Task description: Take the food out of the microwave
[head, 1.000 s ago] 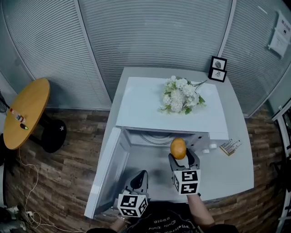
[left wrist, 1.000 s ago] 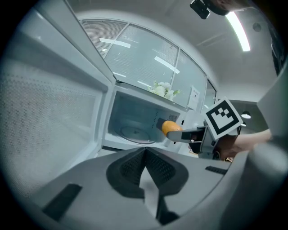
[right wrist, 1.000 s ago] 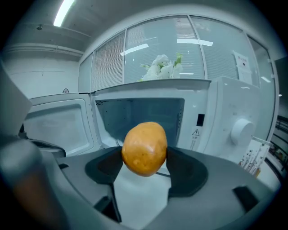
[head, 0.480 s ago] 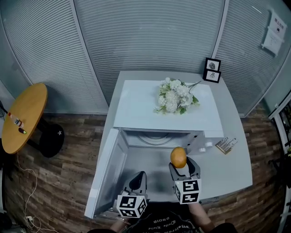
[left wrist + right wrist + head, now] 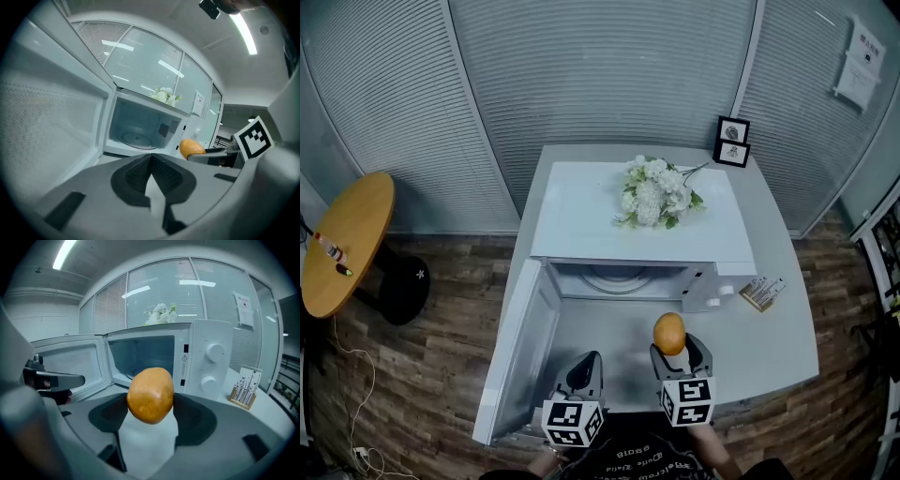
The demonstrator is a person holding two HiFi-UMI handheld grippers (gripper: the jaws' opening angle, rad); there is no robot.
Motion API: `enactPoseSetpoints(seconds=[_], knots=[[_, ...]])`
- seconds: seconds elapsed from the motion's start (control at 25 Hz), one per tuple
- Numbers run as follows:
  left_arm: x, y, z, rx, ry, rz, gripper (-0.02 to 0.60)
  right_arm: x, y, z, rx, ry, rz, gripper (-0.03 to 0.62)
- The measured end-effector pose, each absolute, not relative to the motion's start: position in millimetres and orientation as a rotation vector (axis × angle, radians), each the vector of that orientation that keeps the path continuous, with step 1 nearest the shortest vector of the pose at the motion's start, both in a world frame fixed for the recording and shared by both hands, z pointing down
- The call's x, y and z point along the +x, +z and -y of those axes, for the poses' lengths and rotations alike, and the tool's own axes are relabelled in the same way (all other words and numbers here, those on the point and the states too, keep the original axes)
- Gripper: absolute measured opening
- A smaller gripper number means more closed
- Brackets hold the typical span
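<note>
Pinching the orange-brown food [image 5: 150,395] between its two jaws, the right gripper [image 5: 672,341] holds it before the open microwave [image 5: 581,216]; the left gripper [image 5: 587,367] shows jaws closed, empty.

Microwave [image 5: 572,220]: white casing, smooth, semi-gloss; door [image 5: 47,122] inner face finely dotted.
Food [image 5: 669,331]: orange-brown skin, smooth, faintly speckled, low sheen.
Right claw [image 5: 151,400], left claw [image 5: 151,157]: grey matt plastic bodies, dark textured pads [image 5: 136,177].
Worktop [image 5: 769,347]: pale, smooth, matt.
Floor [image 5: 441,375]: wood-look planks, grained.
Round side table [image 5: 352,239]: smooth wooden top.
</note>
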State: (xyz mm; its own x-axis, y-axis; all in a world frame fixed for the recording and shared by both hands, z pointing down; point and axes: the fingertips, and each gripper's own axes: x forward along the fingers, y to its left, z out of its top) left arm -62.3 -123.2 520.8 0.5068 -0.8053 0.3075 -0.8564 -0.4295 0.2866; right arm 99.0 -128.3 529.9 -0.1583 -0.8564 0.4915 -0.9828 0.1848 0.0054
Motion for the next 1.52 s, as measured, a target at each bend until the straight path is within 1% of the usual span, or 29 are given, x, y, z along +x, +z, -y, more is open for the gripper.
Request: enactPoseSetpoints(seconds=[0.48,0.68,0.96,1.52], knots=[[-54,527,123,2.356,0.218,1.362,0.008,109,541,108,1.756,0.495,2.066,0.305],[-53,532,124,2.356,0.282,1.38,0.008,108,544,106,1.748,0.502,2.076,0.304],[-51,533,124,2.355,0.263,1.362,0.008,103,545,108,1.711,0.441,2.063,0.303],[-48,535,126,2.371,0.287,1.362,0.008,103,546,113,1.696,0.43,2.07,0.302]])
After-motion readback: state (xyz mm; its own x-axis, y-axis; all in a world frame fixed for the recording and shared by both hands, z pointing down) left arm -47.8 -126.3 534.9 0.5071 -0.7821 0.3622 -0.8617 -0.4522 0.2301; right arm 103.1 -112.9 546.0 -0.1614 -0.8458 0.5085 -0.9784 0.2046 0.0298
